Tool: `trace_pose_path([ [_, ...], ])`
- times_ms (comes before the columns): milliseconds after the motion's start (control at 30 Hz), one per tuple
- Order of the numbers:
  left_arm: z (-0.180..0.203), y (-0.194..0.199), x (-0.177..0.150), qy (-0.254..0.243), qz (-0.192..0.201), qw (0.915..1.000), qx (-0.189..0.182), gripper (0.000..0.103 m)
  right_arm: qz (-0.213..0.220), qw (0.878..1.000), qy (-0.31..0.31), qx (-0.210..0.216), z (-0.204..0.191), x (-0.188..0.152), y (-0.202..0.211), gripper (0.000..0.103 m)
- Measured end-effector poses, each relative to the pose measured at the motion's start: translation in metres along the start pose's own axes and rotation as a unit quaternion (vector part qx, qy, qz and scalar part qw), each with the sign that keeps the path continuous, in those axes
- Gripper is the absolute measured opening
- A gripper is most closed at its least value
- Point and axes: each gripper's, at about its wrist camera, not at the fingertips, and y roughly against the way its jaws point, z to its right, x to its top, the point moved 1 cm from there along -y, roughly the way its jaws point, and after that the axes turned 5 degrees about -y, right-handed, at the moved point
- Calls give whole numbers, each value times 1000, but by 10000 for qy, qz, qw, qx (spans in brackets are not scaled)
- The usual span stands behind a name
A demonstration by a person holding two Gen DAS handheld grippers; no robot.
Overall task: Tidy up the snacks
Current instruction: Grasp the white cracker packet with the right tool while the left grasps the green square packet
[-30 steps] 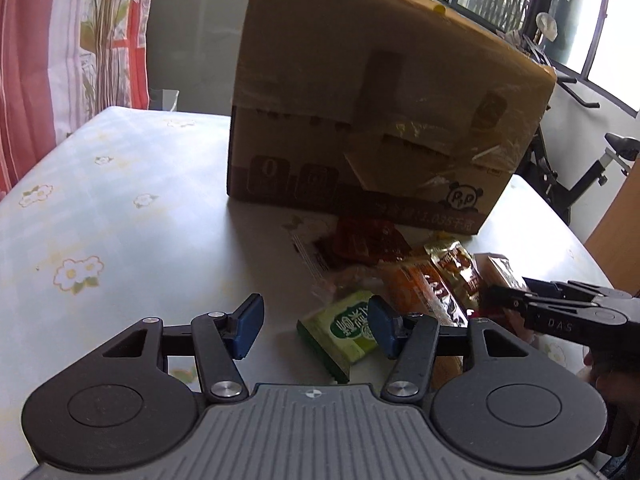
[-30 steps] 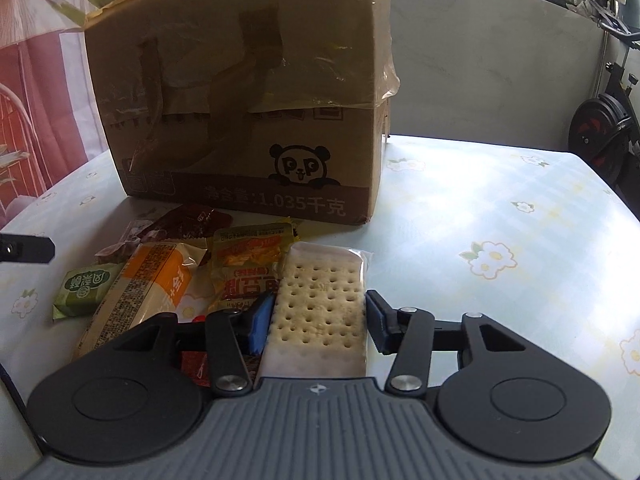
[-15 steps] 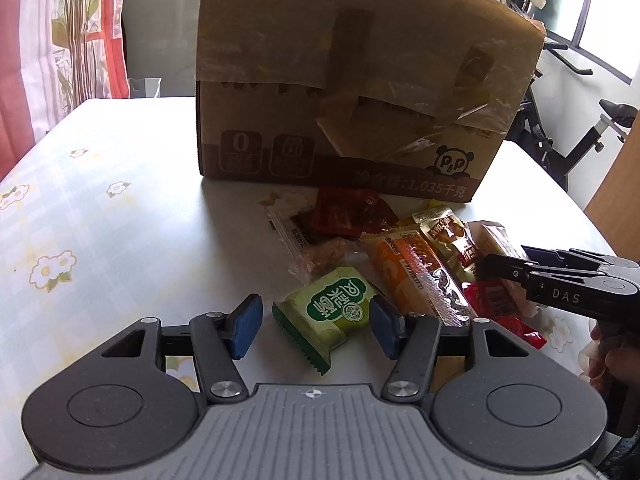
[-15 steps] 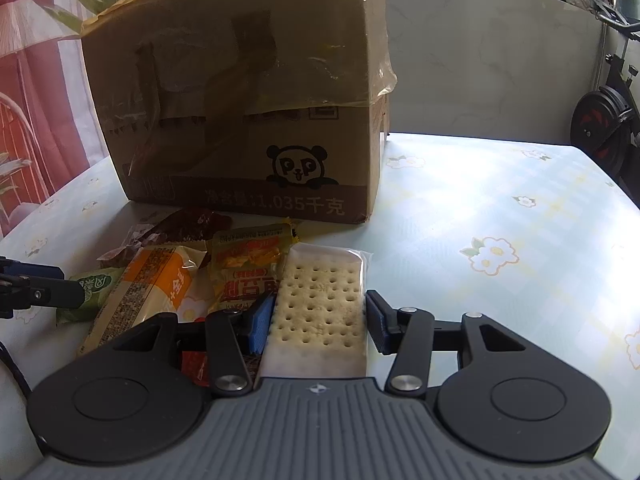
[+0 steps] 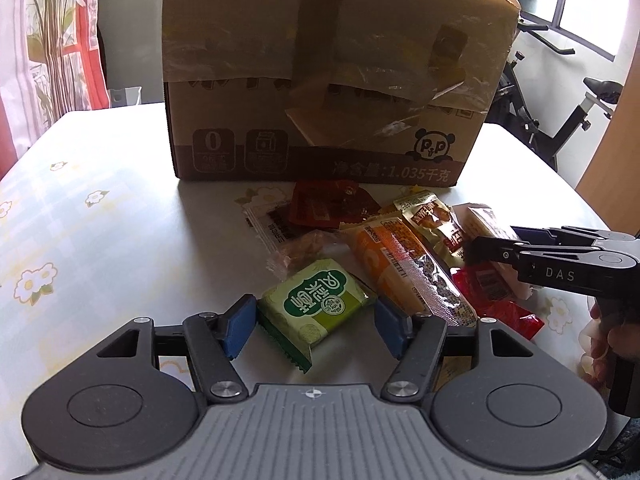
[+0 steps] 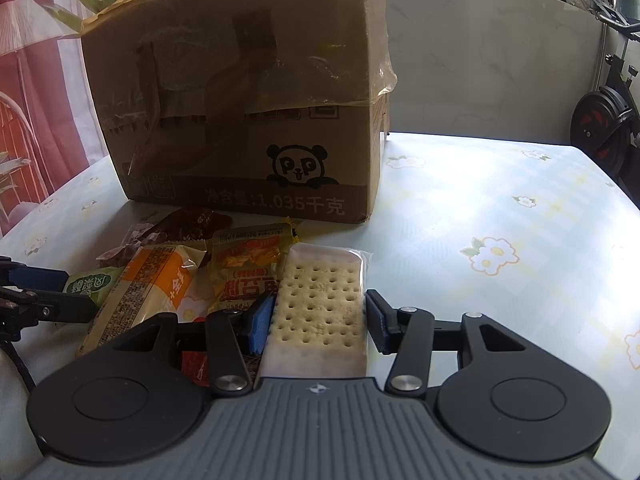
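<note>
**Both grippers spread around snack packets**

My left gripper (image 5: 314,326) is spread wide with the green packet (image 5: 316,306) lying on the table between its blue pads (image 5: 238,330); the packet sits at an angle, close to both pads, and I cannot tell whether either one touches it. My right gripper (image 6: 318,320) is likewise spread, its pads either side of the clear-wrapped cracker pack (image 6: 320,304); a slim gap shows on the right side, while the left pad sits right against the wrapper edge.

Both tools are held low and roughly level over the table (image 6: 500,208), pointing toward the cardboard box (image 5: 332,76), which stands just behind the snacks. From the left view, the right gripper reaches in from the right edge over the pile.

Between the two packets lie the orange packet (image 5: 404,260), a yellow packet (image 6: 248,264) and a dark red packet (image 5: 330,202) nearest the box. A bright red wrapper (image 5: 496,296) is partly covered by my right tool, its print unreadable. The cracker pack's near end is hidden behind the gripper body.
</note>
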Motion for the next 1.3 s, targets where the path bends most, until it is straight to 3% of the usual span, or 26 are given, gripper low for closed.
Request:
trace_pose_path([
  [133, -2, -7, 2, -94, -66, 9996, 252, 69, 1, 10000, 20, -12, 0, 0, -1, 51],
  [300, -13, -12, 9, 127, -110, 9983, 562, 71, -6, 10000, 35, -13, 0, 0, -1, 51],
  [733, -15, -25, 16, -76, -150, 9965, 815, 71, -8, 10000, 62, -19, 0, 0, -1, 51],
  [767, -16, -25, 16, -78, -127, 9965, 825, 68, -9, 10000, 63, -19, 0, 0, -1, 51],
  [867, -18, -20, 14, 37, -54, 9961, 879, 42, -9, 10000, 56, -8, 0, 0, -1, 51],
  [1300, -21, 14, -9, 646, 258, 9960, 566, 42, 9, 10000, 19, 34, 3, 0, 0, 51],
])
